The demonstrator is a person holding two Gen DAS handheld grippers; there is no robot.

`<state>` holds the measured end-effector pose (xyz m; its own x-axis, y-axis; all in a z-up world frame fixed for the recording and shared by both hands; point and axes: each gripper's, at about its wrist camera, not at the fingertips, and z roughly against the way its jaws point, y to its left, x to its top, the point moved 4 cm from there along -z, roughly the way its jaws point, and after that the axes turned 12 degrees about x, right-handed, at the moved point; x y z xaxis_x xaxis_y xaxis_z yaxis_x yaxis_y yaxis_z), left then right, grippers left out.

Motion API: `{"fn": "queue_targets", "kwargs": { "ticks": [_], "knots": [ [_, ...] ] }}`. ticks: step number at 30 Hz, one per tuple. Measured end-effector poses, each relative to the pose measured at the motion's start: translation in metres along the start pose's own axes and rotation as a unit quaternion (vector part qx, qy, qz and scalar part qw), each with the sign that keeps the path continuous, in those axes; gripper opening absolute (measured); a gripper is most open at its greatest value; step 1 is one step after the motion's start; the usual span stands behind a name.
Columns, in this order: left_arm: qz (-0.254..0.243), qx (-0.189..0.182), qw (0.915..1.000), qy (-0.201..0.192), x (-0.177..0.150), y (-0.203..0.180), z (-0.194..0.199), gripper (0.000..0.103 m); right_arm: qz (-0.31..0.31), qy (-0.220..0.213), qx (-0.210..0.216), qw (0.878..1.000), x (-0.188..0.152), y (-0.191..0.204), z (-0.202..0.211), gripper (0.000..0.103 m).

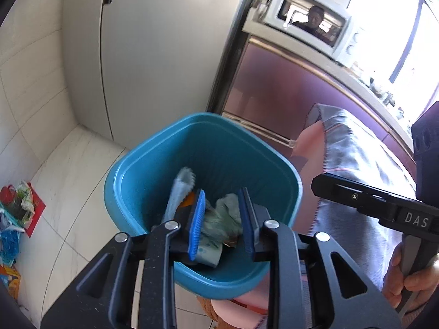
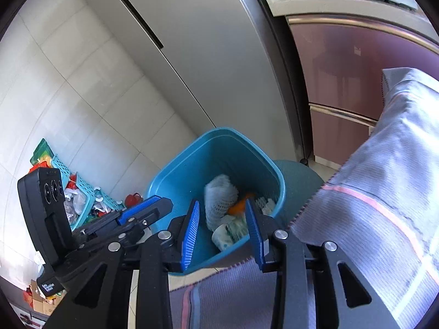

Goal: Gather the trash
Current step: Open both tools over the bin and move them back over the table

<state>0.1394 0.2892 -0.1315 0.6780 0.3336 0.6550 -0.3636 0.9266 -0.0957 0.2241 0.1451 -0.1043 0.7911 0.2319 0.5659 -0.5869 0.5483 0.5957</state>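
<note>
Bin (image 1: 153, 164) bottom hidden under trash (image 1: 225, 216)

Daylight is entering from a window (image 1: 397, 13) at the upper right of the left wrist view, overexposing it to white. Both fisheye views are bending straight edges strongly near the borders, with dark vignetting filling the corners. The refrigerator door (image 2: 192, 54) is showing soft, even reflections. Slight motion blur is softening the bin rim (image 1: 208, 118); the near blue fingers (image 2: 189, 235) are staying sharp.
</note>
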Motion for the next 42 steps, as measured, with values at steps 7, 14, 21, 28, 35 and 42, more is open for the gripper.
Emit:
{"fn": "queue_targets", "kwargs": {
  "ticks": [7,14,21,28,35,42],
  "knots": [
    [-0.044,-0.059,0.9965,-0.040,-0.001,-0.043,0.040,0.038,0.044,-0.045,-0.008,0.998,-0.019,0.006,0.066,0.036],
    [-0.132,-0.138,0.9798,-0.059,-0.019,-0.125,0.071,0.044,0.028,-0.101,-0.063,0.992,-0.063,-0.023,0.148,0.037],
    [-0.200,-0.213,0.9552,-0.045,-0.042,-0.212,0.085,0.045,-0.017,-0.156,-0.119,0.980,-0.107,-0.056,0.233,0.038],
    [-0.260,-0.264,0.9282,-0.034,-0.070,-0.295,0.102,0.048,-0.066,-0.222,-0.188,0.955,-0.145,-0.098,0.323,0.038],
    [-0.304,-0.302,0.9030,-0.027,-0.088,-0.366,0.115,0.048,-0.118,-0.267,-0.249,0.923,-0.163,-0.145,0.380,0.038],
    [-0.326,-0.321,0.8889,-0.017,-0.095,-0.419,0.119,0.048,-0.157,-0.276,-0.279,0.906,-0.167,-0.192,0.409,0.042]
  ]
}}
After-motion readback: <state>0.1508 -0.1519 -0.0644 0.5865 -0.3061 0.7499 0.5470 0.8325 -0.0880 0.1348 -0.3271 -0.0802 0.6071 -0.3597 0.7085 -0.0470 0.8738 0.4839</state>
